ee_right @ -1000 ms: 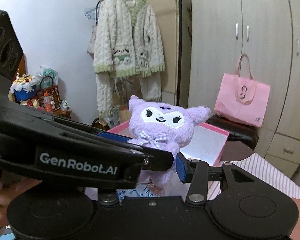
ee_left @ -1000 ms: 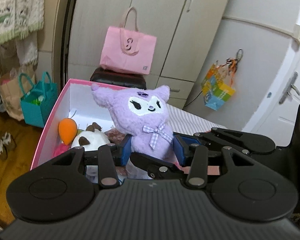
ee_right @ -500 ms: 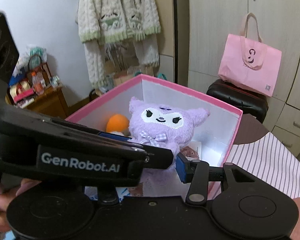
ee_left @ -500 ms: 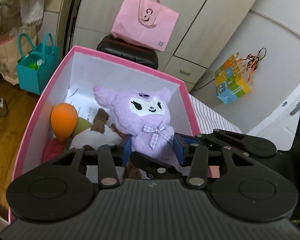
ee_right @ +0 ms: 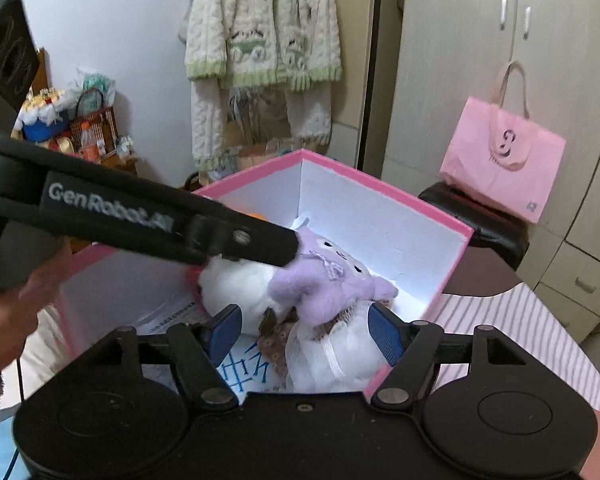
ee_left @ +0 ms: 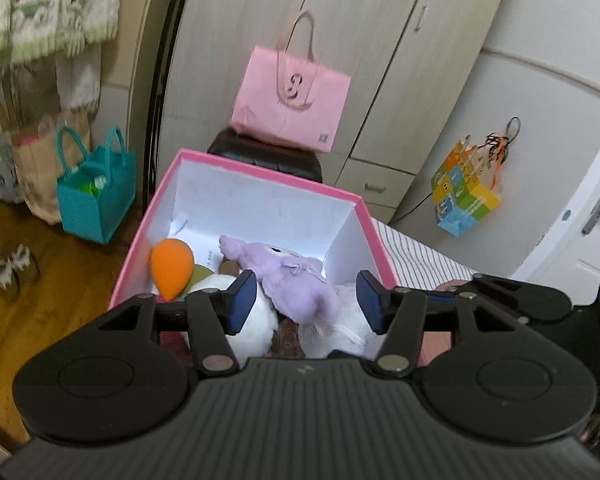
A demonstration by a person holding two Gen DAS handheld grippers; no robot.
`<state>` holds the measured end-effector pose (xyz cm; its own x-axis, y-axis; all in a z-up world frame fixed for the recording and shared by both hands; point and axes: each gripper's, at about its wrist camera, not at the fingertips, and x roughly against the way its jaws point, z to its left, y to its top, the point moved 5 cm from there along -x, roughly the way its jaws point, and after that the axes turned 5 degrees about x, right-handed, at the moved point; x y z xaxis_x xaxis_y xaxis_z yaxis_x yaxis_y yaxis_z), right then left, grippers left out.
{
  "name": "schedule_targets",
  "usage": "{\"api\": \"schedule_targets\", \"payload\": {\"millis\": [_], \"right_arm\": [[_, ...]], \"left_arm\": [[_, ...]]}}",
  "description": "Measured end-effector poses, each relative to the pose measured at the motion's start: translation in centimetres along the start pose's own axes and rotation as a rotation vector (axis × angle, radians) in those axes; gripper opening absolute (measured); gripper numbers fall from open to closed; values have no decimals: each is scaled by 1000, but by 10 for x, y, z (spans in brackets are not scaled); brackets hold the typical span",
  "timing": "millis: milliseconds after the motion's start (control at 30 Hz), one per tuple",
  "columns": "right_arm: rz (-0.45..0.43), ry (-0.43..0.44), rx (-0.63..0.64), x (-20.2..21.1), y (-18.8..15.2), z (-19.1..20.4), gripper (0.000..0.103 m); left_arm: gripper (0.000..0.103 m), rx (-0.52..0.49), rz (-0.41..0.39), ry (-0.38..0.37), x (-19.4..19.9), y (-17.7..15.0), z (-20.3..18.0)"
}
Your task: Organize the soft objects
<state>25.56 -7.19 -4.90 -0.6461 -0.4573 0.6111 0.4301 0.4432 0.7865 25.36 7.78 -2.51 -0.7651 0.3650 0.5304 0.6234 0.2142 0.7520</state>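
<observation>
A purple plush doll (ee_left: 288,276) lies on its back inside a pink box (ee_left: 260,172) with white walls, on top of a white plush (ee_left: 252,316). An orange soft toy (ee_left: 170,266) lies at the box's left. My left gripper (ee_left: 306,300) is open just above the purple doll, apart from it. In the right wrist view the purple doll (ee_right: 324,284) lies in the pink box (ee_right: 380,188) and my right gripper (ee_right: 306,334) is open and empty over the box's near side. The left gripper's body crosses that view and hides the box's left part.
A pink tote bag (ee_left: 292,96) sits on a dark stool behind the box, against wardrobe doors. A teal bag (ee_left: 94,196) stands on the wooden floor at left. A knitted cardigan (ee_right: 260,24) hangs on the wall. A striped cloth (ee_right: 512,328) lies right of the box.
Both grippers opened and let go of the purple doll, which dropped from upright onto its back among the toys in the box. Both grippers pulled back a little.
</observation>
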Motion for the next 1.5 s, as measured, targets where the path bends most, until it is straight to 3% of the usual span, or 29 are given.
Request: {"api": "schedule_targets", "payload": {"millis": [433,833,967,1033,1167,1233,1500], "right_arm": [[-170,-69,-138,86,-37,-11,76],[-228,-170,-212,141,-78,-16,78],[-250,-194,-222,159,-88,-12,79],[-258,-208,-228,168,-94,-9,80],[-270,-239,-230,182,-103,-1,93],[-270,-256,-236,188,-107,2,96],[-230,-245,-287,195,-122,-3,103]], "left_arm": [[60,-180,-111,36,68,-35,-45],[61,-224,-82,-13,89,-72,-76],[63,-232,-102,2,94,-82,-81],[68,-240,-131,30,98,-86,-83],[74,-248,-167,64,103,-92,-82],[86,-241,-167,66,103,-95,-82],[102,-217,-137,62,98,-110,-85]]}}
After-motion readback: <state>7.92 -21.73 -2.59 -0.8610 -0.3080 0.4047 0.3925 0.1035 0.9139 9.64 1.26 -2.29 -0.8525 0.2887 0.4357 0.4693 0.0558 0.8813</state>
